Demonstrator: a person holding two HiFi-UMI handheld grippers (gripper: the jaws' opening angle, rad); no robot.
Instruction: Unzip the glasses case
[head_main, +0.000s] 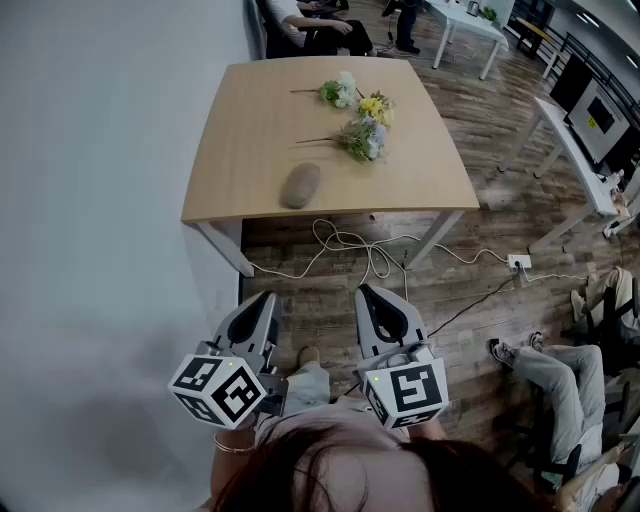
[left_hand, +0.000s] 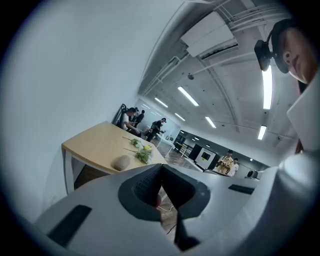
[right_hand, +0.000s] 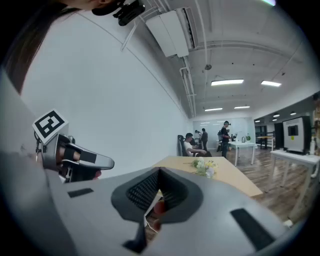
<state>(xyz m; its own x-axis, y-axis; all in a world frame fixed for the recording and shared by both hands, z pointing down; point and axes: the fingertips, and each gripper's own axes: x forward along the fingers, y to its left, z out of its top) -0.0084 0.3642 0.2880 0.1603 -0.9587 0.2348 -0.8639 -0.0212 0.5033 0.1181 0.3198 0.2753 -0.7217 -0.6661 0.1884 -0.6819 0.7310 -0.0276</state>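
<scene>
The glasses case, a grey-brown oval pouch, lies near the front edge of the wooden table. My left gripper and right gripper are held side by side over the floor, well short of the table. Both are shut with nothing between the jaws. In the left gripper view the case sits on the table beyond the shut left gripper. The right gripper view shows its shut gripper and the table, with the case hidden.
Artificial flowers lie at the table's far side. White cables and a power strip trail on the wood floor under the table. A white wall stands on the left. Seated people and white desks are on the right.
</scene>
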